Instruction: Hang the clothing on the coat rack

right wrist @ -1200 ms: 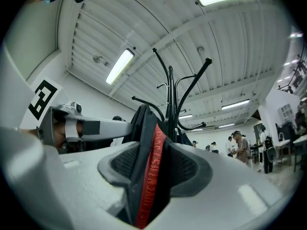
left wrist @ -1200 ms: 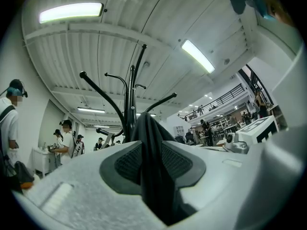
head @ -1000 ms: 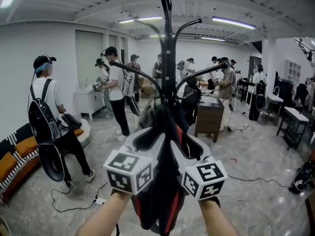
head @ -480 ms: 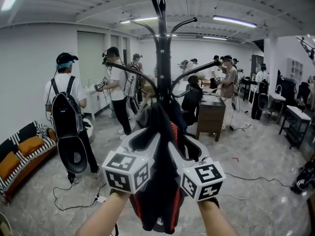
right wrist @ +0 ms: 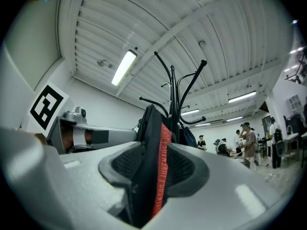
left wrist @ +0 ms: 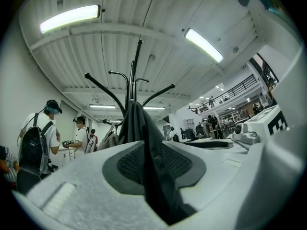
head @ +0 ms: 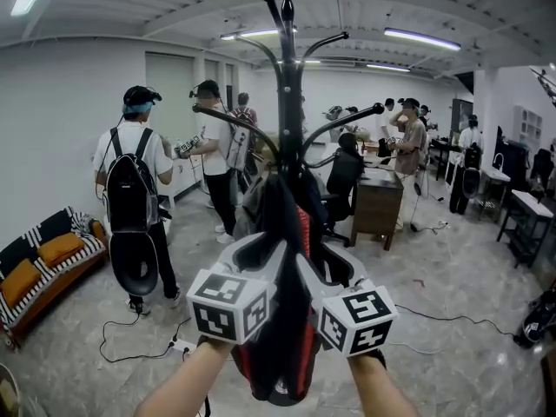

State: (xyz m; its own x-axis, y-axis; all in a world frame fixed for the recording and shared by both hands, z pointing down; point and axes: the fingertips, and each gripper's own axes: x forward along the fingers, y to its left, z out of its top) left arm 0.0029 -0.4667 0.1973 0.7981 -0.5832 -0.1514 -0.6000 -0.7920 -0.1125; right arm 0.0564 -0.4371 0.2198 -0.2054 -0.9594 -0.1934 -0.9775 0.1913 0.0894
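clothing (head: 282, 337) pinched by left gripper (left wrist: 153, 171) and right gripper (right wrist: 153, 176), both clamped; it hides coat rack (head: 288, 102) pole below.

A big open lab or work hall (white walls (head: 69, 102), strip lights (head: 421, 39)): desks (head: 378, 205), floor cables (head: 139, 360), many people (head: 217, 137) wearing backpacks (head: 130, 194).

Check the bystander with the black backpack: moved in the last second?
Yes. The bystander has stepped rightward in the head view, off the striped sofa's end and toward the grey door panel.
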